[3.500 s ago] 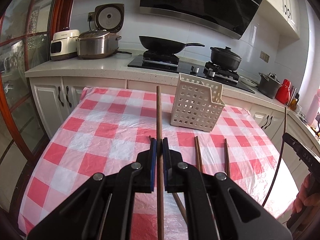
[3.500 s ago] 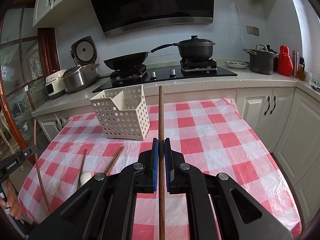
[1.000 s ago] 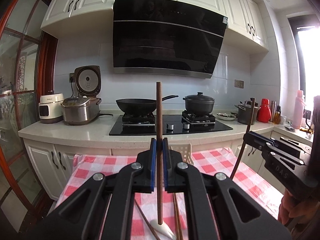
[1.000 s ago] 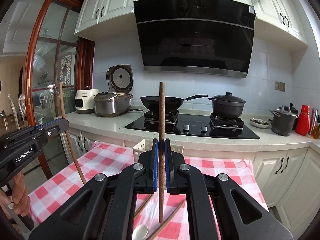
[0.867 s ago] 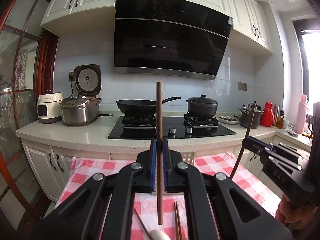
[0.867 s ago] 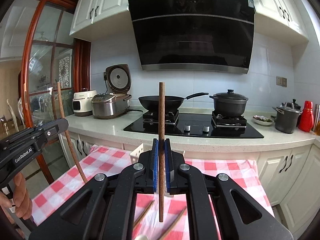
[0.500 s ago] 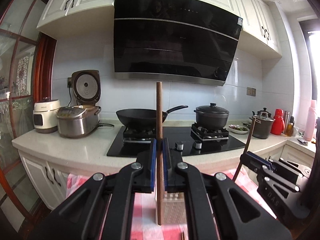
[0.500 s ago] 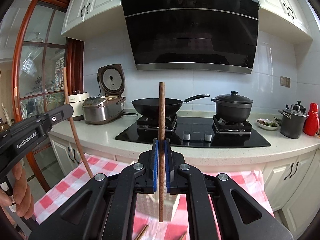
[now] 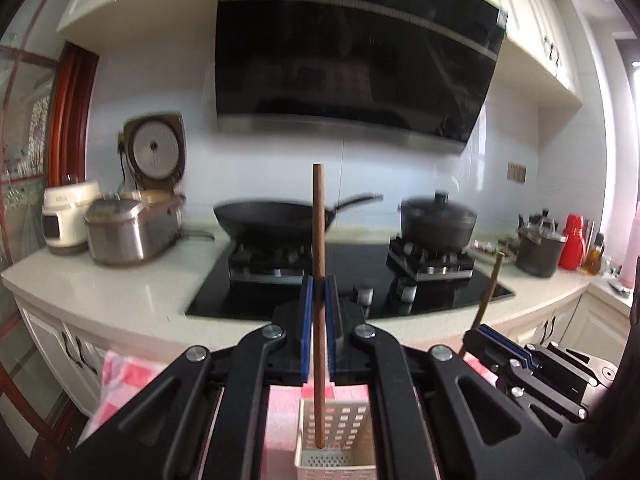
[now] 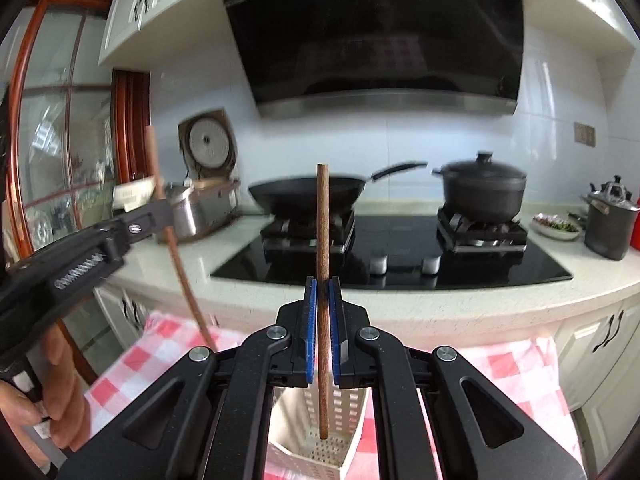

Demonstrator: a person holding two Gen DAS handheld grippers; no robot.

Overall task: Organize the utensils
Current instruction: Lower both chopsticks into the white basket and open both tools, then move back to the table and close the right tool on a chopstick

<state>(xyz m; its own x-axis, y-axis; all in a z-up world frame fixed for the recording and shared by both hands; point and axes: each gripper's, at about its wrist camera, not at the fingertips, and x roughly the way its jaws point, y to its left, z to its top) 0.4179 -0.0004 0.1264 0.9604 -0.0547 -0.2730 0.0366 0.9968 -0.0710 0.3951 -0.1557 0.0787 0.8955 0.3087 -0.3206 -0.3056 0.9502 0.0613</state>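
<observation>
My left gripper [image 9: 317,312] pinches a chopstick [image 9: 319,264] upright; my right gripper [image 10: 323,316] clamps a second chopstick [image 10: 323,240]. Both lower tips hang inside the white basket's [image 9: 347,420] open mouth, just below the fingers. Its rim is mostly hidden behind the gripper arms; the background is blurred.

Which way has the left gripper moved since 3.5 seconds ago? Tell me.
Yes. The left gripper has moved toward the stove, bringing its chopstick over the white basket.
</observation>
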